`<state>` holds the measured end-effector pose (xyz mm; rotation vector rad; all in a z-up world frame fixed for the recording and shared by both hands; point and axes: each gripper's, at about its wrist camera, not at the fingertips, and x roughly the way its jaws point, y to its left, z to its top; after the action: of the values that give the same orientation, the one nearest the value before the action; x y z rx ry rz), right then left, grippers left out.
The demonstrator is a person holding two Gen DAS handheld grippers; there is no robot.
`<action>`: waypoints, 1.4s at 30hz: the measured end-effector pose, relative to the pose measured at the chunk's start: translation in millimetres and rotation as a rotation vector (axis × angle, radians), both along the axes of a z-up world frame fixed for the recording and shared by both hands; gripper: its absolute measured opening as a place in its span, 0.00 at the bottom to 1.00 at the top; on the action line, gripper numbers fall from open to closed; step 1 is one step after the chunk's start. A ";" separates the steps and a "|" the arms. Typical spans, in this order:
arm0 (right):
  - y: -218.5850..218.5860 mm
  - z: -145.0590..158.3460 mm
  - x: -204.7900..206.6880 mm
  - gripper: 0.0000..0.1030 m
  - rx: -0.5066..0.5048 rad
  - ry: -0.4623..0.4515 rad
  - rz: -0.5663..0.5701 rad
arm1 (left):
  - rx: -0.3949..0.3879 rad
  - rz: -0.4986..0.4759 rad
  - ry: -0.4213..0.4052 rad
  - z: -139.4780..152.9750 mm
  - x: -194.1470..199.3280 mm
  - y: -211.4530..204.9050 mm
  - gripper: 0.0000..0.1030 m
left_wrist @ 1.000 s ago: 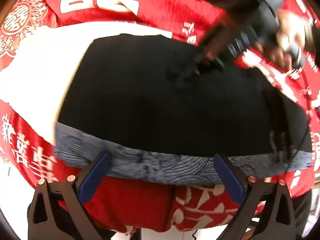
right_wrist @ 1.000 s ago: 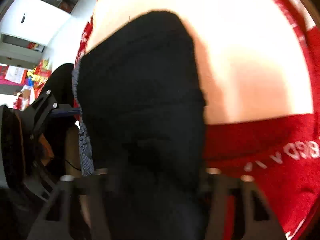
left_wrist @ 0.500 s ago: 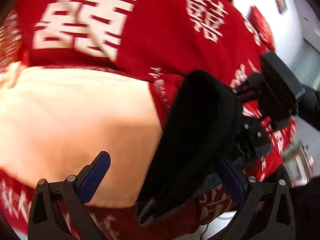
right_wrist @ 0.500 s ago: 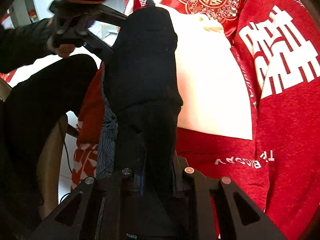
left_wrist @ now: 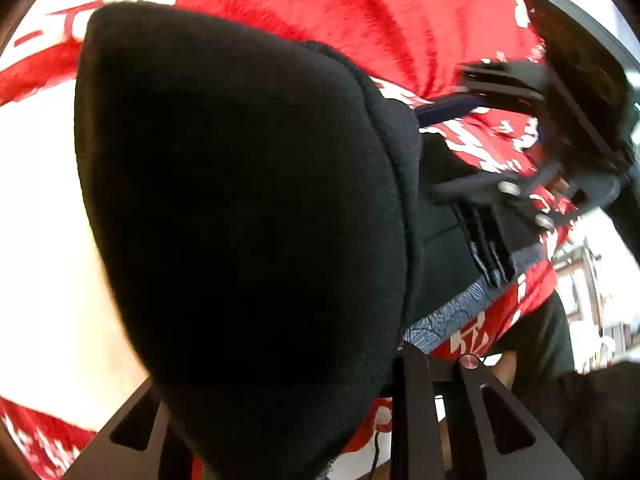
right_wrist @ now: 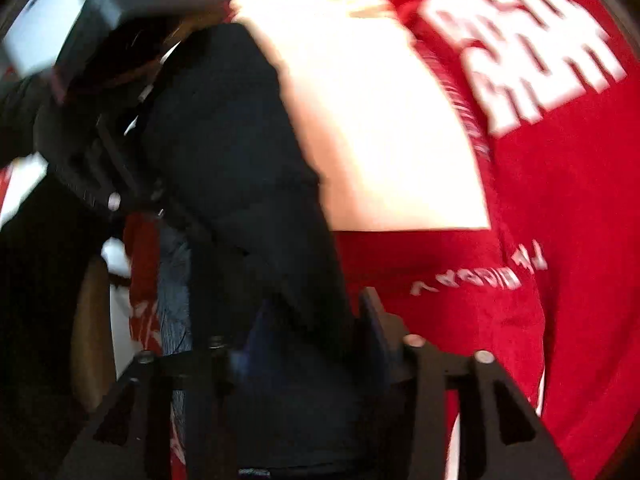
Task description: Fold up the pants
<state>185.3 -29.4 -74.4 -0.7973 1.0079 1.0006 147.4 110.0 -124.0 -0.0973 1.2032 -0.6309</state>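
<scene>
Left wrist view first: the left gripper [left_wrist: 304,396] has its jaws drawn in narrow on a thick bunch of the black pants [left_wrist: 240,200], which swell up from between the fingers and fill the frame from about 6 o'clock to 11 o'clock, so the cloth sits right in the jaws rather than ahead of them. The long axis of the garment seems to run from this grip out toward 3 o'clock, where the right gripper [left_wrist: 480,192] meets the far part of the fabric; motion blur there leaves it a fair guess, not a certainty, that it is pinching cloth. From the right wrist view the right gripper [right_wrist: 316,344] shows its two blue pads set moderately apart with the black fabric [right_wrist: 240,184] lying between them, and I cannot tell whether they press it or merely straddle it. The pants run from those jaws up toward 11 o'clock, where the left gripper [right_wrist: 100,184] shows as a dark blur. Both hands are thus on the garment, one near each end, and the coming move looks to turn on carrying one end over the other along that axis. The pants look heavy, matte, with a stitched seam and a blue-grey patterned band [left_wrist: 460,312] at the lower edge. Beneath lie a white cloth [right_wrist: 380,140] and a red blanket [right_wrist: 560,240] with white characters.
</scene>
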 end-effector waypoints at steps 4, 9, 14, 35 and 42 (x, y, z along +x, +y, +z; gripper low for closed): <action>-38.2 -5.1 -12.0 0.63 -0.031 -0.021 -0.032 | 0.032 0.046 0.076 9.7 11.1 -11.5 0.26; -70.6 -64.4 9.5 0.63 -0.255 -0.143 -0.268 | 0.032 0.101 0.152 25.6 12.2 -12.3 0.26; -51.6 -68.6 -19.8 0.63 -0.219 -0.331 -0.492 | 0.073 0.133 0.175 39.0 14.7 -17.9 0.26; -271.7 -5.0 -146.2 0.75 0.202 -0.203 -1.030 | 0.159 -0.143 0.064 134.3 -20.7 -304.4 0.26; -316.2 -23.4 -164.9 0.75 0.276 -0.170 -1.145 | 0.256 -0.186 0.118 104.9 -27.6 -375.0 0.26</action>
<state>20.5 -345.6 -97.8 0.0022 0.9374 0.0620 119.8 -265.0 -19.1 0.1976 1.4079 -0.6342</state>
